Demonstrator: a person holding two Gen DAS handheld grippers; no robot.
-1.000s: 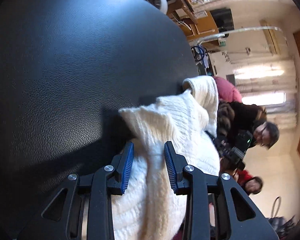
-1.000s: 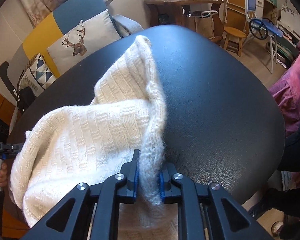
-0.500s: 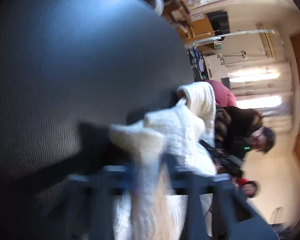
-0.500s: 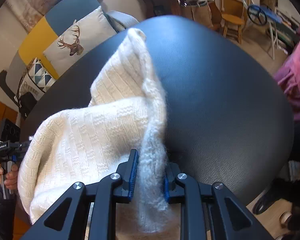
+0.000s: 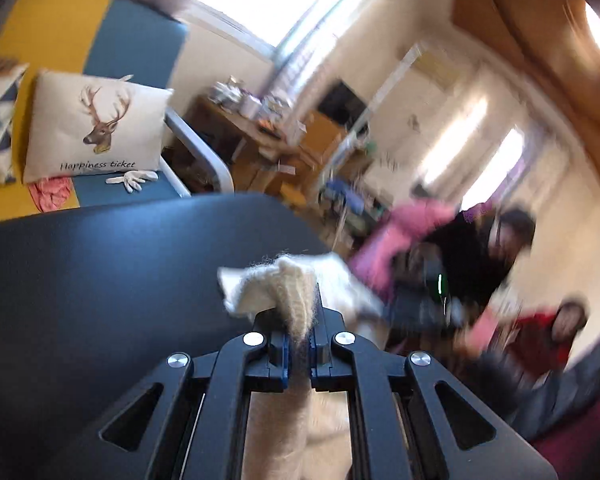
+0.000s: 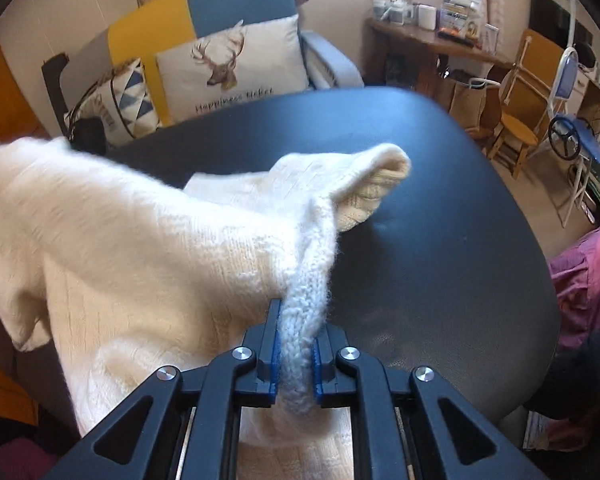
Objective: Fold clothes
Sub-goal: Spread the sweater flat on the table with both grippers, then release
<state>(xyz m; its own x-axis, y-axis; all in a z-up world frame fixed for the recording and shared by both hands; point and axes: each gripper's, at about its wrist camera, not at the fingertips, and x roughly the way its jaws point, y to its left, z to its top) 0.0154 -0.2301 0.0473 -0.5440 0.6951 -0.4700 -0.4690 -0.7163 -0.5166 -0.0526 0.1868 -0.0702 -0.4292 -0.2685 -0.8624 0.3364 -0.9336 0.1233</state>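
Note:
A cream knitted sweater [image 6: 140, 248] hangs lifted over the black table [image 6: 440, 240]. My right gripper [image 6: 296, 344] is shut on a thick knitted edge of it, and one sleeve end [image 6: 380, 176] trails onto the table ahead. My left gripper [image 5: 298, 340] is shut on another bunched edge of the sweater [image 5: 284, 284], held above the table [image 5: 100, 280]. The left wrist view is motion-blurred on its right side.
A yellow and blue sofa [image 6: 236, 12] with a deer cushion [image 6: 232, 68] stands behind the table. A wooden desk [image 6: 432, 40] and chair [image 6: 524, 92] are at the back right. Blurred people [image 5: 512, 248] are beyond the table's right edge.
My left gripper went from open around the sweater to shut on its edge, then swung up and round. The right gripper lifted its edge, and the sweater rose off the table.

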